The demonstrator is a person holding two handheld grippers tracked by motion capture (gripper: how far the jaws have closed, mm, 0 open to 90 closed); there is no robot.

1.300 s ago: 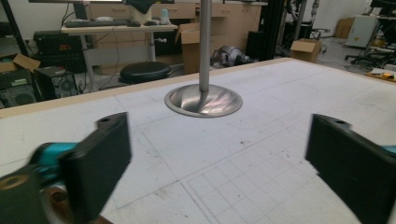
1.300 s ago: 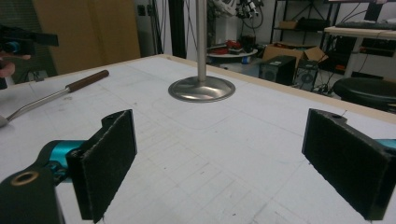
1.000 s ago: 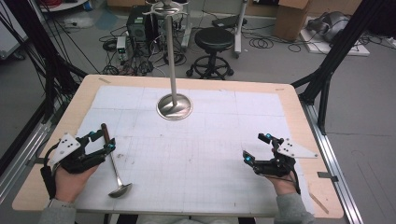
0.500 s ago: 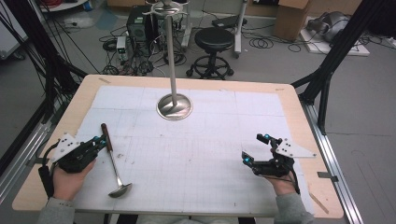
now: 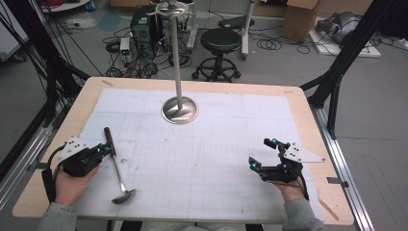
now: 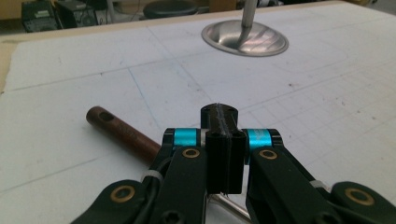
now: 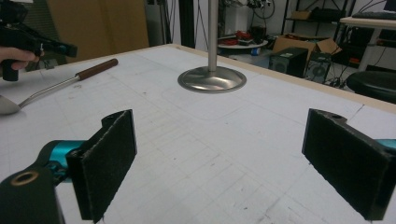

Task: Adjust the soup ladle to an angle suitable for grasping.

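The table holds a tall stand at the back. The ladle lies flat near the left gripper, whose jaws are together and empty. To lift it, open wide, then pinch the brown handle. The right gripper waits, jaws apart.

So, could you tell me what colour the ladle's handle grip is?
Dark reddish brown on the ladle's handle grip, clearest in the left gripper view.
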